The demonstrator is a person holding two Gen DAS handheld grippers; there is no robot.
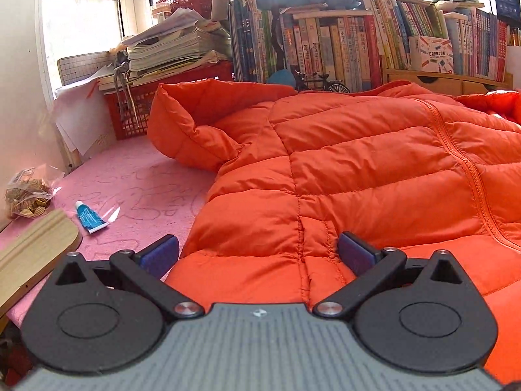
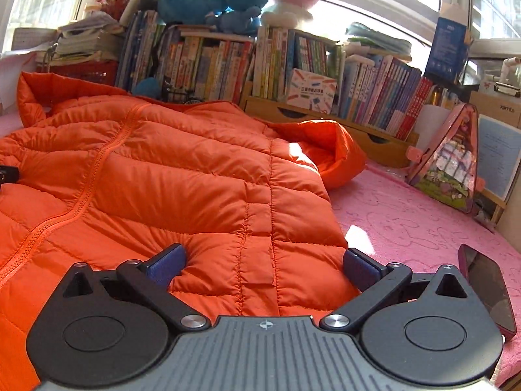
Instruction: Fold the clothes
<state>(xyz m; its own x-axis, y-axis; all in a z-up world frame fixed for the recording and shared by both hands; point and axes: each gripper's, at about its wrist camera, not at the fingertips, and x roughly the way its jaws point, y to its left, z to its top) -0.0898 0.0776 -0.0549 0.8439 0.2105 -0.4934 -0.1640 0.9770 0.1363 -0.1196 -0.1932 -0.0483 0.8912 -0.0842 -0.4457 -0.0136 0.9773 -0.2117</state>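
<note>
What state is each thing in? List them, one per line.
Jacket: zipped, spread flat, unfolded.
Left gripper: open, at the jacket's hem.
Right gripper: open, at the hem.
Tube: capped, lying flat.
Phone: screen dark, lying on the table.

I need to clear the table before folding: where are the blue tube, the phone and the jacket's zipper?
blue tube (image 1: pixel 89 217): left wrist view, on its middle.
phone (image 2: pixel 488 288): right wrist view, on its dark screen.
jacket's zipper (image 2: pixel 94 171): right wrist view, midway along it.
</note>
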